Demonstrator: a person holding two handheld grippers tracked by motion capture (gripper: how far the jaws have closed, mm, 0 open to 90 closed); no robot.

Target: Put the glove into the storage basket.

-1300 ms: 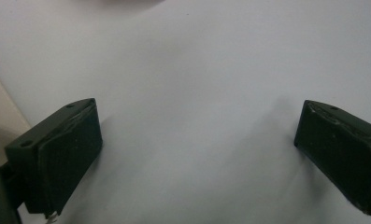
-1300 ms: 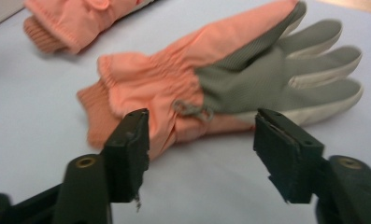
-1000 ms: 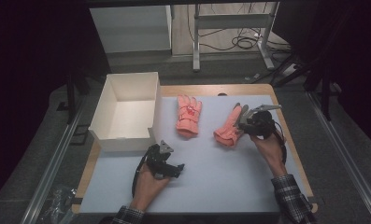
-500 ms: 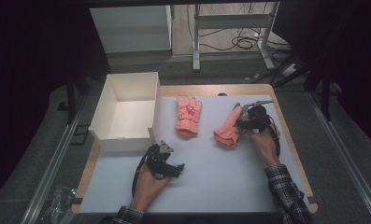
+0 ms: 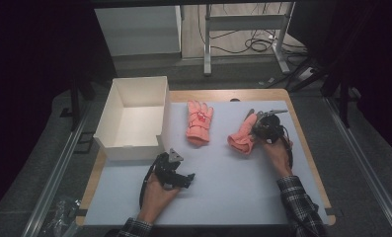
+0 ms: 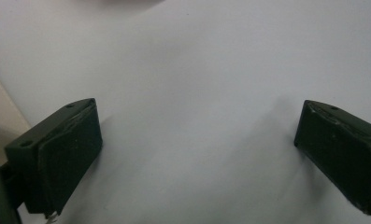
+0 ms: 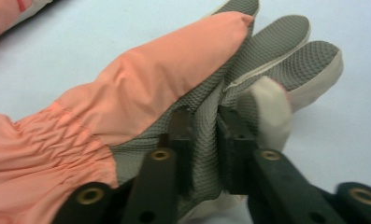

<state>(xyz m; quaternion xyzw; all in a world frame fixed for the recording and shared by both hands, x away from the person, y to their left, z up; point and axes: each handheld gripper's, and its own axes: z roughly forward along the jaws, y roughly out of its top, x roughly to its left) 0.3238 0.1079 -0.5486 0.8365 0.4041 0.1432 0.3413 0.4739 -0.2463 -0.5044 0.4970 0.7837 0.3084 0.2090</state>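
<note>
Two grippers appear in the high view. Left gripper (image 5: 176, 174) rests on the pale table cover (image 5: 223, 182) near the white box (image 5: 134, 118), well apart from both gloves. Right gripper (image 5: 260, 129) sits at the finger end of the right-hand glove (image 5: 242, 138), which lies on the cover just right of the other glove (image 5: 199, 122).

Left gripper view: the jaws stand wide apart over bare cover, with nothing between them.

Right gripper view: the right gripper (image 7: 204, 140) has just been closing, and its jaws now pinch a fold of the glove's (image 7: 141, 98) grey textured palm fabric below the fingers. The glove lies on the cover.
</note>
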